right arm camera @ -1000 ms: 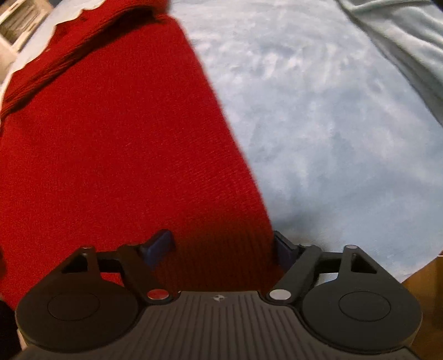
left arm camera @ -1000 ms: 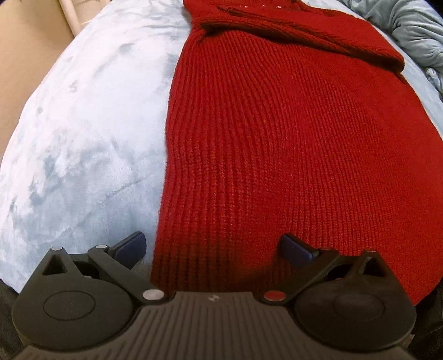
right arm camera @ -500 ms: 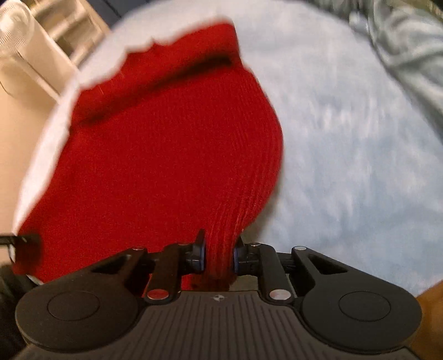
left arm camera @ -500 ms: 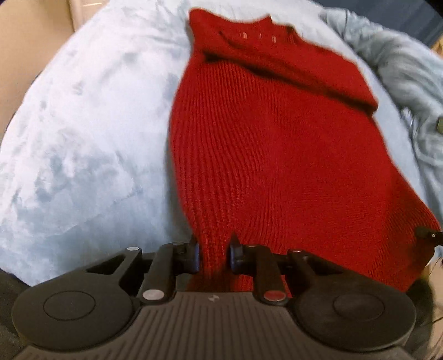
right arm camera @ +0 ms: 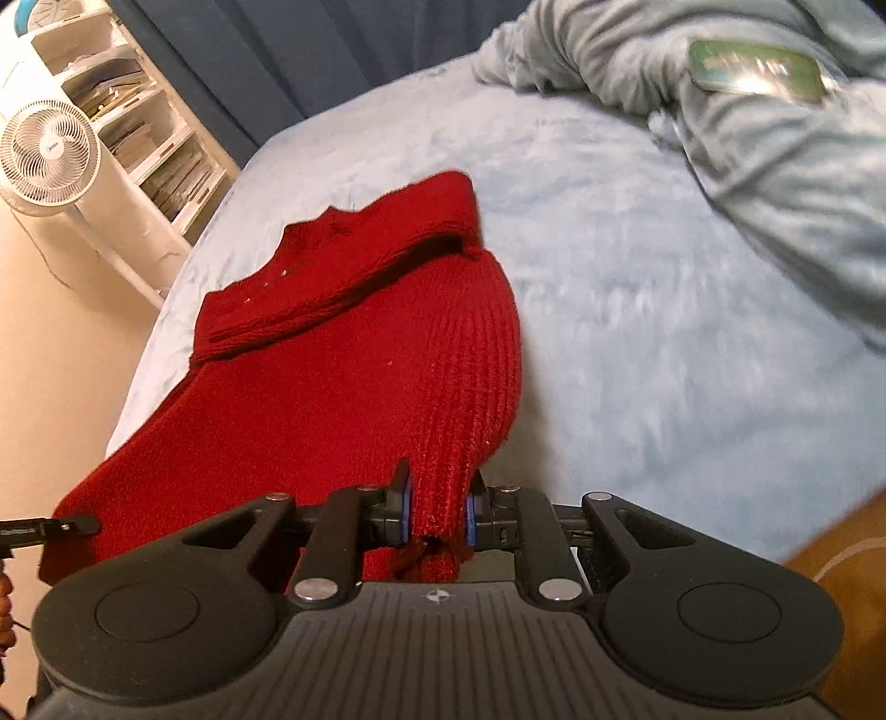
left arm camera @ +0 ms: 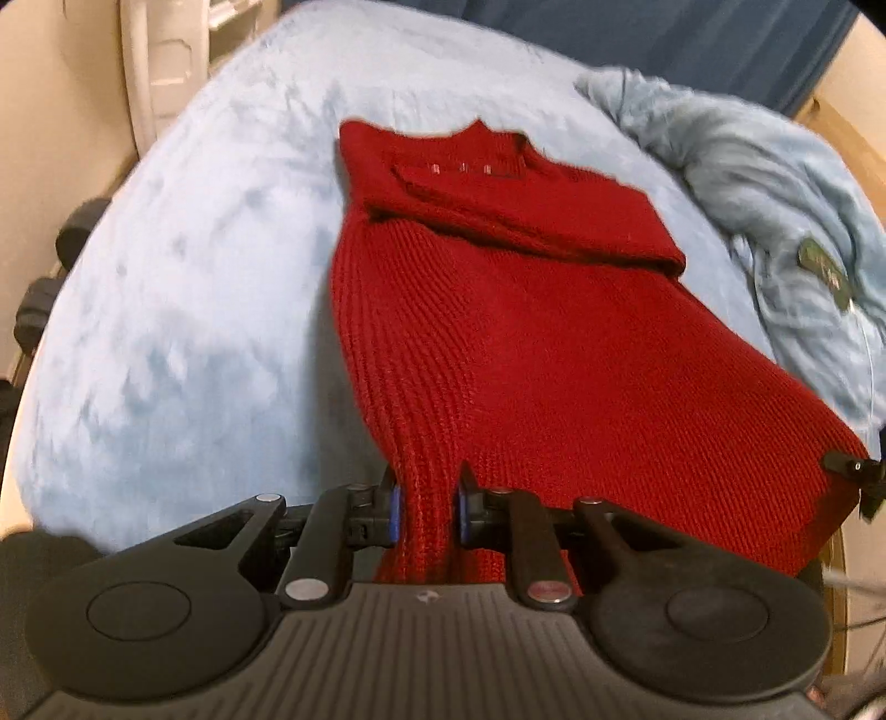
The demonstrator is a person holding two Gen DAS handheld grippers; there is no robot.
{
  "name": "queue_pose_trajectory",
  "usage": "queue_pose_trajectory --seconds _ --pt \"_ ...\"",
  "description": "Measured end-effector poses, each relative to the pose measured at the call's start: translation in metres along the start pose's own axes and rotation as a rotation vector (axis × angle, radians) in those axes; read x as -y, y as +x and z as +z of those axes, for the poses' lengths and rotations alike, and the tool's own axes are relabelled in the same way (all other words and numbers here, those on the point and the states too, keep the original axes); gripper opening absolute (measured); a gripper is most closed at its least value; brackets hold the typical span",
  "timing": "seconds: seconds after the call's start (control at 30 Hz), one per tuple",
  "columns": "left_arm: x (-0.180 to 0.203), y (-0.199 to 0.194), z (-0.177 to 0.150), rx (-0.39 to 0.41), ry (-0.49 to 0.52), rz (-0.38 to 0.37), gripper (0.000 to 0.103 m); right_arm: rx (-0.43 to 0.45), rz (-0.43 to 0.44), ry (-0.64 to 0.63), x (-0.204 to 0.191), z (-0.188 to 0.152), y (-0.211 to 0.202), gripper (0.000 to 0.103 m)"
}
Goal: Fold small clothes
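A red knitted sweater [left arm camera: 542, 332] lies on a pale blue plush bed cover [left arm camera: 194, 288], its sleeves folded across the chest near the collar. My left gripper [left arm camera: 426, 501] is shut on the hem's left corner, with the knit bunched between its blue pads. My right gripper [right arm camera: 437, 509] is shut on the hem's right corner of the sweater [right arm camera: 354, 376], and that end hangs lifted off the cover [right arm camera: 637, 310]. The tip of the other gripper shows at the far hem corner in each view: at the right edge [left arm camera: 853, 468] and at the left edge [right arm camera: 50, 526].
A rumpled grey-blue blanket [left arm camera: 764, 183] lies along the right side with a green packet [right arm camera: 758, 69] on it. A white fan [right arm camera: 47, 149] and white shelves [right arm camera: 138, 122] stand beside the bed. A dark blue curtain [right arm camera: 310, 50] hangs behind.
Both grippers closed from open onto the hem corners, then rose and pulled back, lifting the sweater's lower end off the cover; more of the bed and room now shows.
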State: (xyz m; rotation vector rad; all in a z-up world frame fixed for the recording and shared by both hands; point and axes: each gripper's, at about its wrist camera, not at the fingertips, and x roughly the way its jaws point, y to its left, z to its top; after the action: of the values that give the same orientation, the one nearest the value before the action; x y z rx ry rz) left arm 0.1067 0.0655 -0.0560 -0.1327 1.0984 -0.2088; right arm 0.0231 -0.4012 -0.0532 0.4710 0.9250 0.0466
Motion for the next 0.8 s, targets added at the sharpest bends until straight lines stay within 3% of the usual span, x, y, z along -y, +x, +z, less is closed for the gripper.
queue_pose_trajectory --seconds 0.1,0.23,0.43,0.57,0.7,0.77,0.8 --pt "-0.006 0.000 -0.029 -0.057 0.033 -0.002 0.019 -0.046 0.000 0.017 0.001 -0.032 -0.018 0.017" --pt "-0.022 0.002 -0.048 -0.112 -0.006 -0.018 0.019 -0.089 -0.002 0.070 0.011 -0.053 -0.030 0.017" --pt "-0.039 0.009 -0.018 -0.132 -0.070 -0.064 0.019 -0.137 0.043 0.142 0.006 -0.011 -0.015 0.017" --pt "-0.044 0.008 0.048 -0.091 -0.086 -0.123 0.019 -0.106 0.068 0.113 -0.014 0.062 0.002 0.017" --pt "-0.053 0.035 0.159 -0.037 -0.112 -0.100 0.022 -0.052 0.031 0.129 -0.034 0.168 0.057 0.019" --pt "-0.064 0.064 0.222 -0.025 -0.214 -0.072 0.031 -0.006 -0.014 0.210 -0.034 0.220 0.099 0.027" --pt "-0.069 0.075 0.247 -0.004 -0.266 -0.029 0.045 0.040 -0.055 0.237 -0.033 0.240 0.115 0.040"
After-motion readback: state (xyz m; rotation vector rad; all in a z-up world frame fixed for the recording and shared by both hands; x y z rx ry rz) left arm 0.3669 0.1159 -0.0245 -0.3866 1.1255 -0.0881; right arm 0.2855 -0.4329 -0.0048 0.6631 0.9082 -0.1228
